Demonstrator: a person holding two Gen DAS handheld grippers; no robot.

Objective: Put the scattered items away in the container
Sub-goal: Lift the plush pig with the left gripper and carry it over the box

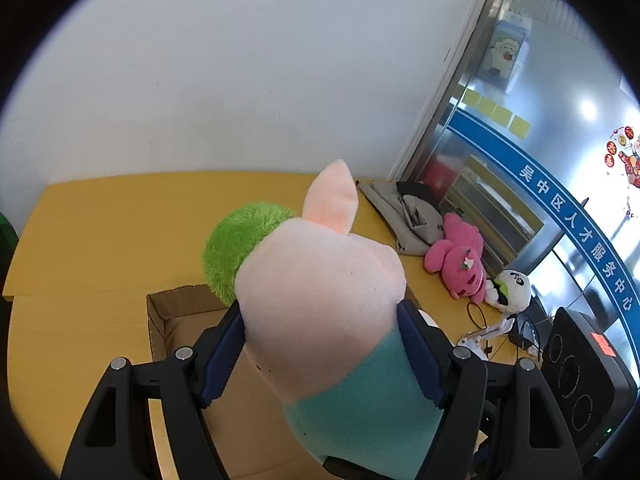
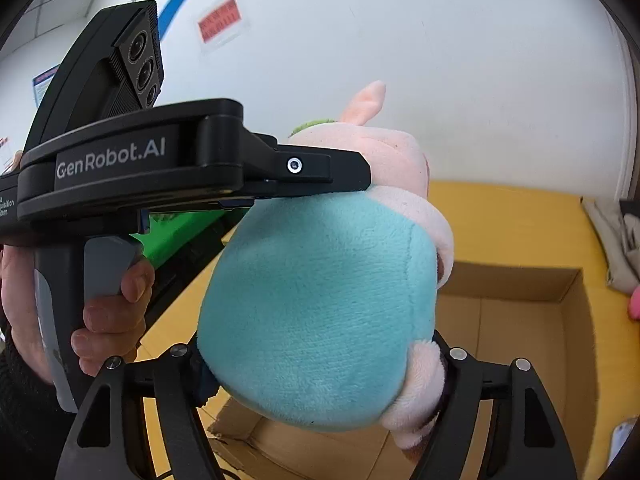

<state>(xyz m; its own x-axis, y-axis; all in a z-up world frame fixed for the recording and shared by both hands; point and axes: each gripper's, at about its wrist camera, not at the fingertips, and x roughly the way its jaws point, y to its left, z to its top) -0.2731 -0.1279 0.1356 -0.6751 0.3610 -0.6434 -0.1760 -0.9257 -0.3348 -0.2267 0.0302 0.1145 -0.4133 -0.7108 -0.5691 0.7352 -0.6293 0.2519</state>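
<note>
A plush pig (image 1: pixel 320 292) with a pink head, a teal body and a green fuzzy tuft hangs in the air above an open cardboard box (image 1: pixel 160 320). My left gripper (image 1: pixel 320 320) is shut on it at the neck, its blue pads pressing both sides. In the right wrist view the pig (image 2: pixel 320 300) fills the middle, and my right gripper (image 2: pixel 320 368) is shut on its teal bottom. There the left gripper (image 2: pixel 360 176) reaches in from the left, held by a person's hand (image 2: pixel 112 320). The box (image 2: pixel 520 284) lies below and behind the toy.
On the yellow table (image 1: pixel 100 232), a pink plush bear (image 1: pixel 460 264) and a white panda plush (image 1: pixel 512 288) lie to the right of the box. Grey cloth bags (image 1: pixel 408 216) sit behind them by a glass door. Cables and a small white stand (image 1: pixel 484 332) are near the right edge.
</note>
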